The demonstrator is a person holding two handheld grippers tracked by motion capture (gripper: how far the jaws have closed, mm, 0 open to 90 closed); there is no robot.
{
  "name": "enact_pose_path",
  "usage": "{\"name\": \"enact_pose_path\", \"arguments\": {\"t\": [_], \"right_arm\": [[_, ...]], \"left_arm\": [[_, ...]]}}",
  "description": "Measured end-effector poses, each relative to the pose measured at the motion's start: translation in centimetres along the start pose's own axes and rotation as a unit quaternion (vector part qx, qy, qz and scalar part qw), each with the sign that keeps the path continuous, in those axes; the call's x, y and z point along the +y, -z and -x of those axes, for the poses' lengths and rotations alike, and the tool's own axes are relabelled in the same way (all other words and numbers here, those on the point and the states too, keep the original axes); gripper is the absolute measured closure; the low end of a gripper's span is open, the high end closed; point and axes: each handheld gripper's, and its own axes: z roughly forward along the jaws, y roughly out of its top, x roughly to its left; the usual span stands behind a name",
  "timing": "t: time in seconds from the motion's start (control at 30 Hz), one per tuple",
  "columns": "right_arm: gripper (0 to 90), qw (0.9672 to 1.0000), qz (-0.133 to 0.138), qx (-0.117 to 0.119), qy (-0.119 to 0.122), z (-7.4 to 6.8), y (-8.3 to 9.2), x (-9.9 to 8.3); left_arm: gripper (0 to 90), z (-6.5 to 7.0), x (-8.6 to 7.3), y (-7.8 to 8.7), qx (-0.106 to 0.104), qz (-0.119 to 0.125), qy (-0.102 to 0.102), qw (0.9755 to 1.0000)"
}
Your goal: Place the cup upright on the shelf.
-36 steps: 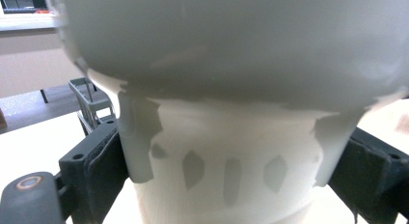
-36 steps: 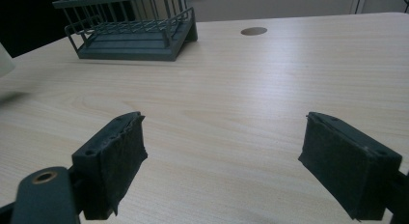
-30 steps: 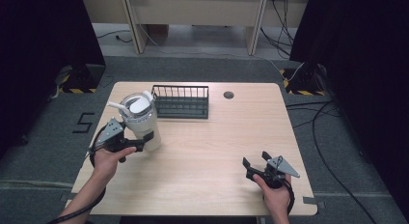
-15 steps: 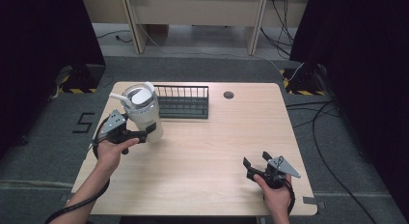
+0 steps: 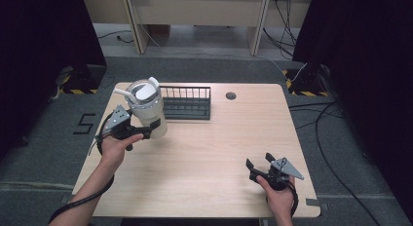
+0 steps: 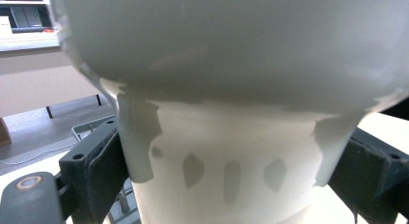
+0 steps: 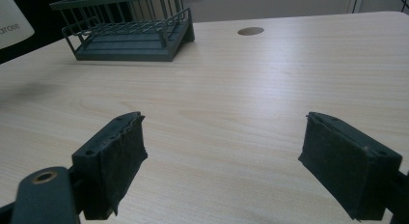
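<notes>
A white tumbler [image 5: 146, 108] with a lid and a straw is held up off the table at the left, tilted a little. My left gripper [image 5: 148, 127] is shut on its lower body. In the left gripper view the tumbler [image 6: 226, 137] sits between both black jaws, its wide upper part overhead. A dark wire rack [image 5: 186, 103] stands just right of the tumbler at the table's back. My right gripper [image 5: 259, 162] rests open near the front right, with nothing between its jaws. The rack [image 7: 126, 33] shows far off in the right gripper view.
The light wooden table [image 5: 214, 153] has a round cable hole [image 5: 231, 95] near its back edge. A desk and cables lie on the floor beyond the table. Dark curtains flank both sides.
My left gripper has lifted the tumbler off the table and carried it up and toward the rack. The right gripper has stayed put.
</notes>
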Motion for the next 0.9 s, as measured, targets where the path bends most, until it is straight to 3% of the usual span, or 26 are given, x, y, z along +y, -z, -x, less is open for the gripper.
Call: {"name": "enact_pose_path", "arguments": {"t": [0.9], "right_arm": [[15.5,1.0,-0.001,-0.002,-0.001,0.1,0.0,0.0]], "left_arm": [[9.7,-0.7,1.9,-2.0,0.007,0.006,-0.008,0.9999]]}}
